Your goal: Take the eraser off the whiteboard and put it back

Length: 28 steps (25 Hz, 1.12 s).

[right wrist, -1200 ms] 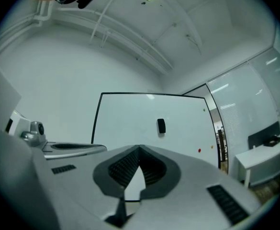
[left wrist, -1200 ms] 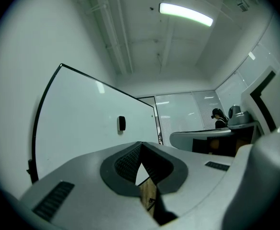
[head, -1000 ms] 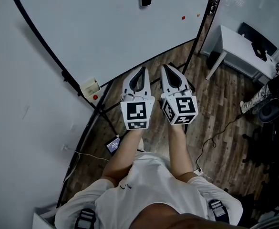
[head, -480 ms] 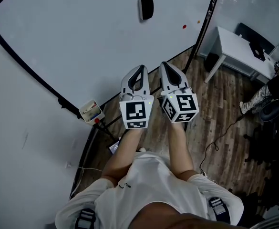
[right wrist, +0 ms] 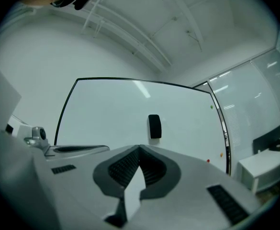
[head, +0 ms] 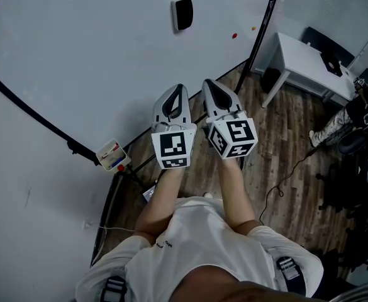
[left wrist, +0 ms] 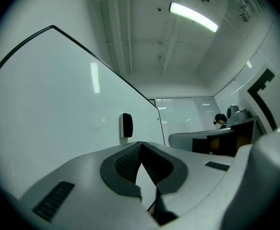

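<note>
Eraser (head: pixel 183 13) clings upright to the whiteboard (head: pixel 95 61), toward its right edge and well apart from both tools. The left gripper (head: pixel 178 90) and right gripper (head: pixel 208 83) are each pressed tip to tip with nothing between their jaws. Reaching in like this would likely only nudge the eraser, sliding it along the board or knocking it to the floor (head: pixel 278 143), so one pair of jaws needs to part first. No brand or wording is legible anywhere; only the black-and-white square markers (head: pixel 173 148) on the gripper cubes show a pattern.
</note>
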Each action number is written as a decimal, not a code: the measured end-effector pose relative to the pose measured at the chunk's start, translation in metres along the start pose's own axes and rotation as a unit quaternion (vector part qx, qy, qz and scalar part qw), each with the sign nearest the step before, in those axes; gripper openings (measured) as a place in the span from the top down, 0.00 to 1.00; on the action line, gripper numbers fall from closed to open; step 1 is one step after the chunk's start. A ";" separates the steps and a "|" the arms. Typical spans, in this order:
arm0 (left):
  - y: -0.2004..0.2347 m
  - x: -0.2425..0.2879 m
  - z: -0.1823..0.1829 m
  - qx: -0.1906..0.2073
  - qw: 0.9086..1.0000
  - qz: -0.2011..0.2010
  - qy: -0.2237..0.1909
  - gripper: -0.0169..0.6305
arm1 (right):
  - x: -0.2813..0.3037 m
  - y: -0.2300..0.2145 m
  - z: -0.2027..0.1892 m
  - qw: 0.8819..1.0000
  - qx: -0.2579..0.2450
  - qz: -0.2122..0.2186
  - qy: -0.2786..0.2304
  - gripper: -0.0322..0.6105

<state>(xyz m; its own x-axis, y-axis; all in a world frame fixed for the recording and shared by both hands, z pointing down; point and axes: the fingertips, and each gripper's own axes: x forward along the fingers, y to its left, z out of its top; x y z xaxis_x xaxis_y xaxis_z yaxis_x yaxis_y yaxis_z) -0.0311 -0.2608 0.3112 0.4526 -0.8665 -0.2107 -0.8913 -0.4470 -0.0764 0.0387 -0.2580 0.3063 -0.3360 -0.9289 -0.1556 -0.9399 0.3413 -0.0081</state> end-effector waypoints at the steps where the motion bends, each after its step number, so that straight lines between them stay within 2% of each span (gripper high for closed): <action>1: 0.001 0.002 0.002 0.002 1.000 0.005 -0.002 0.97 | 0.001 -0.001 0.002 1.000 -0.001 0.003 -0.001 0.93; 7: -0.002 0.006 0.017 0.018 0.999 0.030 -0.021 0.97 | 0.005 -0.003 0.005 1.000 0.004 0.029 0.000 0.93; 16: -0.003 0.011 -0.005 0.010 0.999 0.042 0.006 0.97 | 0.019 -0.017 0.003 1.000 0.004 0.031 0.001 0.93; 28: 0.006 0.021 0.000 0.018 0.998 0.061 -0.004 0.97 | 0.055 -0.034 0.024 0.999 0.007 0.046 -0.008 0.93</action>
<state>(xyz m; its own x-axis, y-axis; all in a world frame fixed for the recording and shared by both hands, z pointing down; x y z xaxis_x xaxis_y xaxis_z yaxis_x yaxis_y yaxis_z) -0.0270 -0.2821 0.3067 0.3398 -0.9125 -0.2278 -0.9405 -0.3289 -0.0853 0.0541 -0.3175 0.2744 -0.4193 -0.8914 -0.1721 -0.9043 0.4269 -0.0078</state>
